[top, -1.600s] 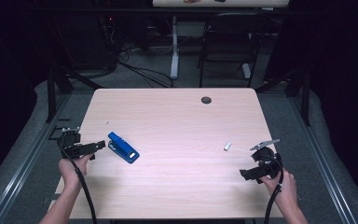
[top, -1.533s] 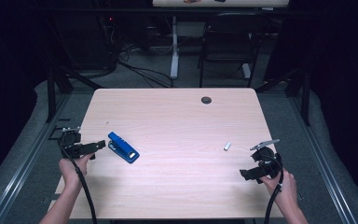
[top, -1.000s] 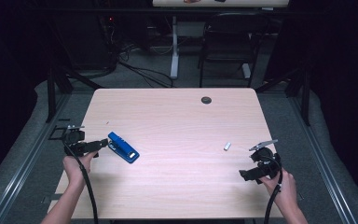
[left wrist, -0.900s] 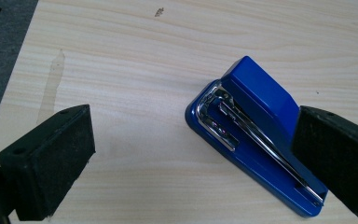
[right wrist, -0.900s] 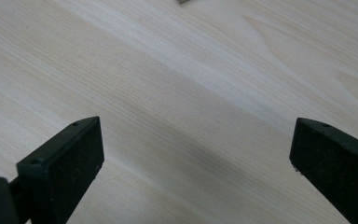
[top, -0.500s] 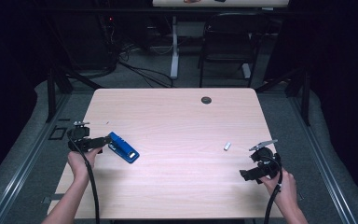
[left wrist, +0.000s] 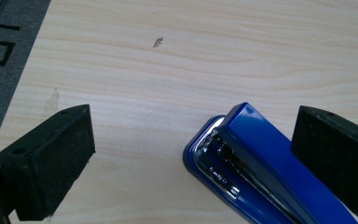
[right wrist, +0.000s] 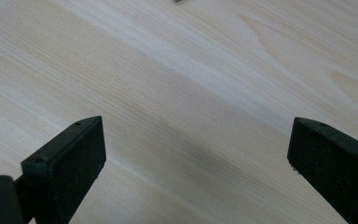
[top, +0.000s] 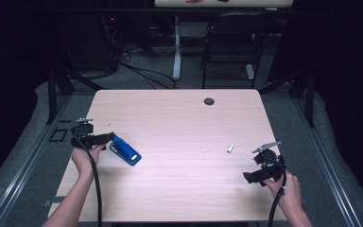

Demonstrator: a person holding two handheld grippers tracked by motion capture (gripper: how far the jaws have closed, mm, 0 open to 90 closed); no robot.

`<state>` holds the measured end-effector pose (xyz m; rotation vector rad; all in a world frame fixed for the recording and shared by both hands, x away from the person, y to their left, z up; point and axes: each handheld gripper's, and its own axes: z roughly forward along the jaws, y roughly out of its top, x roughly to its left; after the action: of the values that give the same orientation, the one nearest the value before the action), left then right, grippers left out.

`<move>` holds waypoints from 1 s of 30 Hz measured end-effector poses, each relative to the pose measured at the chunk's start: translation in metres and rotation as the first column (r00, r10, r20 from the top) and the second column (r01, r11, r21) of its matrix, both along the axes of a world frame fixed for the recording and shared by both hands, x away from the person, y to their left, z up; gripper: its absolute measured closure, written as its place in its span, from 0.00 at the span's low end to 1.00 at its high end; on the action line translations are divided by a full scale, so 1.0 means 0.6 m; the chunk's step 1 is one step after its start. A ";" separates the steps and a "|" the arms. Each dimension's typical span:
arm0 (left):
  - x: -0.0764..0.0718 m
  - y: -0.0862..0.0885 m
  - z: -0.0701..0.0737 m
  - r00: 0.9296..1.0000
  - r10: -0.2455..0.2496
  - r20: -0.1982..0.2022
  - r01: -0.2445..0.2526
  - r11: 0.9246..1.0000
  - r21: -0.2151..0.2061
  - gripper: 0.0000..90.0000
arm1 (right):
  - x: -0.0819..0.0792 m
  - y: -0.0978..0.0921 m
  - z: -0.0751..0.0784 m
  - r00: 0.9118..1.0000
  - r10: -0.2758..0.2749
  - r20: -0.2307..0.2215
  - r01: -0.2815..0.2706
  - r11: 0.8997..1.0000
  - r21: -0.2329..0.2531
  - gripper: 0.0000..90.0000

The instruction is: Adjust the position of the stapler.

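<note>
I'm bringing the left gripper (top: 105, 137) in from the table's (top: 184, 184) left edge; it's now reaching the blue stapler (top: 125, 150), jaws spread wide, 1 already alongside its near end. A grasp looks close. I'm keeping the right gripper (top: 248, 177) parked near the front right, jaws wide, holding nothing.

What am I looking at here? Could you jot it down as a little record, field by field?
Surface: pale wooden table
Main item: blue stapler, lying flat near the table's left side
Left gripper: open, jaws on either side of the stapler's end, not yet closed on it
Right gripper: open, over bare wood near the table's right front, holding nothing
Other items: small pale piece right of centre; dark round disc near the far edge
Likely next move: left gripper closes on the stapler
</note>
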<state>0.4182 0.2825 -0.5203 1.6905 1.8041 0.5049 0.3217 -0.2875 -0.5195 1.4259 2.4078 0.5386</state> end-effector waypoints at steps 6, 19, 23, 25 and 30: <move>0.013 -0.012 -0.002 1.000 -0.007 -0.008 0.008 1.000 0.010 0.00 | 0.001 -0.001 -0.001 1.000 0.003 -0.005 -0.003 1.000 -0.005 0.05; 0.027 -0.056 -0.018 0.995 -0.076 -0.063 0.081 0.993 0.087 0.04 | 0.001 0.000 -0.003 1.000 0.002 -0.006 -0.002 1.000 -0.005 0.07; 0.027 -0.060 -0.024 0.992 -0.097 -0.083 0.105 0.990 0.098 0.18 | 0.000 0.000 -0.002 1.000 0.003 -0.006 -0.003 1.000 -0.016 0.07; 0.027 -0.063 -0.026 0.990 -0.112 -0.088 0.120 0.988 0.092 0.22 | 0.000 0.001 -0.002 1.000 0.002 -0.004 -0.003 1.000 -0.013 0.07; 0.024 -0.072 -0.024 0.983 -0.159 -0.093 0.167 0.982 0.088 0.35 | -0.001 -0.001 -0.001 1.000 0.004 -0.007 -0.004 1.000 -0.008 0.08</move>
<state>0.4326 0.2392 -0.5348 1.9330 1.7055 0.4604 0.3213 -0.2879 -0.5201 1.4229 2.4157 0.5250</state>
